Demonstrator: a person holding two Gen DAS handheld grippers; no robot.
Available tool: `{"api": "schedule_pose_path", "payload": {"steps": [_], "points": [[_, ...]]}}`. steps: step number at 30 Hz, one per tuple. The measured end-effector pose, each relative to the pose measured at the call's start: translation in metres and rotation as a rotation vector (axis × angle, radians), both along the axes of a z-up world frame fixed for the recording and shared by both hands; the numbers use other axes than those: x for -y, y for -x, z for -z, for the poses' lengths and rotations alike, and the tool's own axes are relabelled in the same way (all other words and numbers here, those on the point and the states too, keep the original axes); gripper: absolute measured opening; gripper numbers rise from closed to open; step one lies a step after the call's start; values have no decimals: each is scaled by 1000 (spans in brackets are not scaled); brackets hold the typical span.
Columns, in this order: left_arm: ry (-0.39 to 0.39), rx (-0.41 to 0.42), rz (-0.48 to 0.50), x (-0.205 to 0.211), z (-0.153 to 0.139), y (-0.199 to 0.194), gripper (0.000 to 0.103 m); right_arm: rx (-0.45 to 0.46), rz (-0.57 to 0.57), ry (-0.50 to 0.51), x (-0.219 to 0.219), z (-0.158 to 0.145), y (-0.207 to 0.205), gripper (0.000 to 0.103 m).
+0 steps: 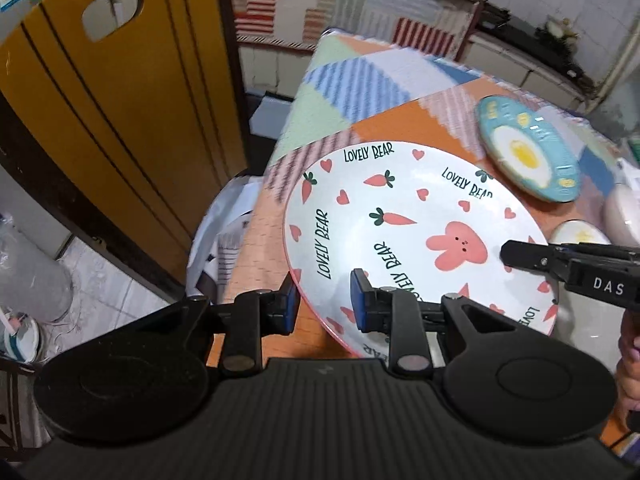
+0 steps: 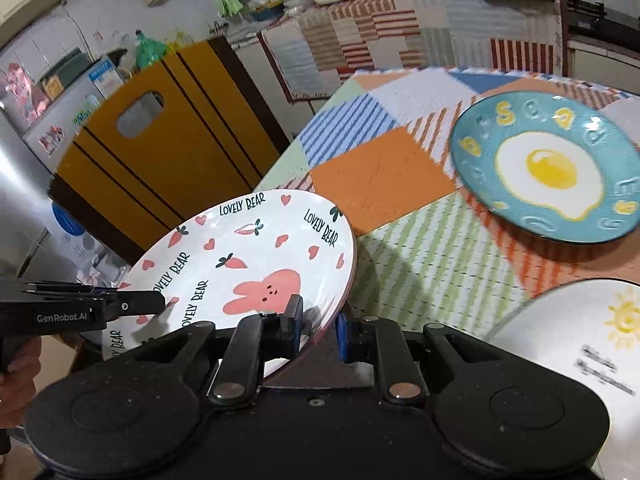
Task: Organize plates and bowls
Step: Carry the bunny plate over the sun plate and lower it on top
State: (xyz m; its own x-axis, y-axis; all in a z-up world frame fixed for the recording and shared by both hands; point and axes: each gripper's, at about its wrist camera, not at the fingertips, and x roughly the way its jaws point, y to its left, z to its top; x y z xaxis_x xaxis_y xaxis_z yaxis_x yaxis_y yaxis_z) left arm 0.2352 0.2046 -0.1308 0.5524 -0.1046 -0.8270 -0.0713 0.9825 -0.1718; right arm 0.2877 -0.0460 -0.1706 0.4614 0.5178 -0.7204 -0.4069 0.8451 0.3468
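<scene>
Plate w/ bunny print (image 1: 400,232) is tilted above the bench (image 2: 380,176), rim clamped on opposite sides by left claw (image 1: 324,304) and right claw (image 2: 320,328), prob. to share the load. Egg plate (image 2: 548,168) lies flat nearby.

"LOVELY BEAR" on plate (image 1: 400,224)

Rabbit plate (image 2: 240,256) tilted above the tabletop (image 2: 384,168) near edge, egg plate (image 2: 548,168) lying flat behind it, sun plate (image 2: 580,328) right of both

White plate (image 2: 248,256) with pink rabbit, carrots, hearts; teal fried-egg plate (image 2: 548,168); patchwork tablecloth (image 2: 384,176).
</scene>
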Motion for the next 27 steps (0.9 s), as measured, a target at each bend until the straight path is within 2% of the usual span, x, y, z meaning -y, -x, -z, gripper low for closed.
{"api": "schedule_pose_path", "payload": {"steps": [4,6,14,20,27], "points": [[-1,46,14,19,-20,11,25,48,6,-9,20,-22,21,21],[34,65,9,28,-29,16,25,73,12,-11,31,-34,35,21],[117,107,102,81,-57,30,25,120,57,3,92,-73,76,21],[102,78,175,124,-52,28,25,134,94,48,131,-87,92,21],[87,-42,242,158,-28,17,25,63,127,70,164,-63,95,21]]}}
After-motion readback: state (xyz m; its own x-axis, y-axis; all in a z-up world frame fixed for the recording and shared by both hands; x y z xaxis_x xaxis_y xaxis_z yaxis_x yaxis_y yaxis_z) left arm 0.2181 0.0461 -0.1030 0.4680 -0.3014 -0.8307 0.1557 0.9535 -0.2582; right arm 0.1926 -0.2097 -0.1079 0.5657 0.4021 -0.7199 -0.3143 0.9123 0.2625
